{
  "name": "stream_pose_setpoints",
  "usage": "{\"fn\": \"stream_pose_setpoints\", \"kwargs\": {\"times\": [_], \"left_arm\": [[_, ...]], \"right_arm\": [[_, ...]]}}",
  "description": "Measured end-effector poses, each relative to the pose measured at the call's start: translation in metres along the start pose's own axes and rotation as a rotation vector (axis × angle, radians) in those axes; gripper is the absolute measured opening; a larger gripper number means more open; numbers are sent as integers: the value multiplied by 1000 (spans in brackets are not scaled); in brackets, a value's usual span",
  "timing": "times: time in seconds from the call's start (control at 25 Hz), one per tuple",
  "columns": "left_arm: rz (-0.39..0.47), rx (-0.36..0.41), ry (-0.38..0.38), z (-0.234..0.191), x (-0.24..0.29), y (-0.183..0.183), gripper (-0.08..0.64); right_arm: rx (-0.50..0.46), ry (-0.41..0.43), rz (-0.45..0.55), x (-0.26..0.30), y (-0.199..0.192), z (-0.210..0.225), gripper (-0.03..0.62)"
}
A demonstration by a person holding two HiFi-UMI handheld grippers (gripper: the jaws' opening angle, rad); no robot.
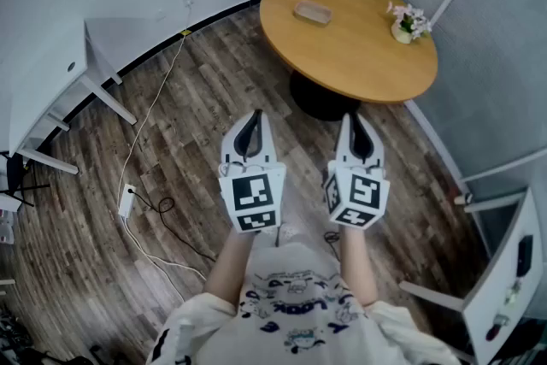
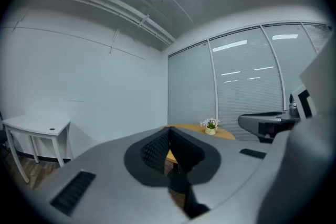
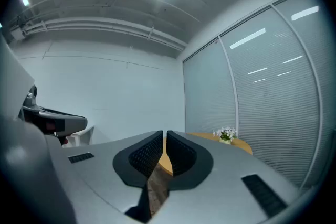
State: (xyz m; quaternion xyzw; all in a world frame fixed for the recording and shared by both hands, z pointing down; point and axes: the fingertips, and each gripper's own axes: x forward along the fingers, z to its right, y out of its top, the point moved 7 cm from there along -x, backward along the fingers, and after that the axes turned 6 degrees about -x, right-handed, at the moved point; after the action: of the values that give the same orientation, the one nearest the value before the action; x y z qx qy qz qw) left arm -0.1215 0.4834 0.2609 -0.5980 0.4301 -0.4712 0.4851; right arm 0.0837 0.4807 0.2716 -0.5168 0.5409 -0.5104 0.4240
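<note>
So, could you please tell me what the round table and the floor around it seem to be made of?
Round table: probably wood or wood veneer with a smooth satin finish. It has an even honey colour with a soft sheen, and the grain is too fine to make out.
Floor: wood-look planks, possibly laminate or vinyl, with a matte finish. It shows grey-brown streaked grain and visible plank seams.

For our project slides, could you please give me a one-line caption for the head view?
Person holds left gripper and right gripper side by side above wood floor, facing round table.
</note>
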Motion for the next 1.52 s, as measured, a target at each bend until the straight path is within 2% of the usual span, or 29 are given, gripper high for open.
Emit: {"fn": "stream_pose_setpoints", "kwargs": {"times": [0.52,1.04,1.28,1.52], "left_arm": [[0,7,7,12,12,0,3],[-25,-23,66,26,30,-17,3],[-46,-26,89,18,48,-21,3],[-49,-25,79,5,89,-20,3]], "right_arm": [[-1,12,2,9,-5,16,22],[10,64,-12,27,-23,39,23],[36,67,-34,49,-32,42,23],[45,58,-48,89,-38,41,23]]}}
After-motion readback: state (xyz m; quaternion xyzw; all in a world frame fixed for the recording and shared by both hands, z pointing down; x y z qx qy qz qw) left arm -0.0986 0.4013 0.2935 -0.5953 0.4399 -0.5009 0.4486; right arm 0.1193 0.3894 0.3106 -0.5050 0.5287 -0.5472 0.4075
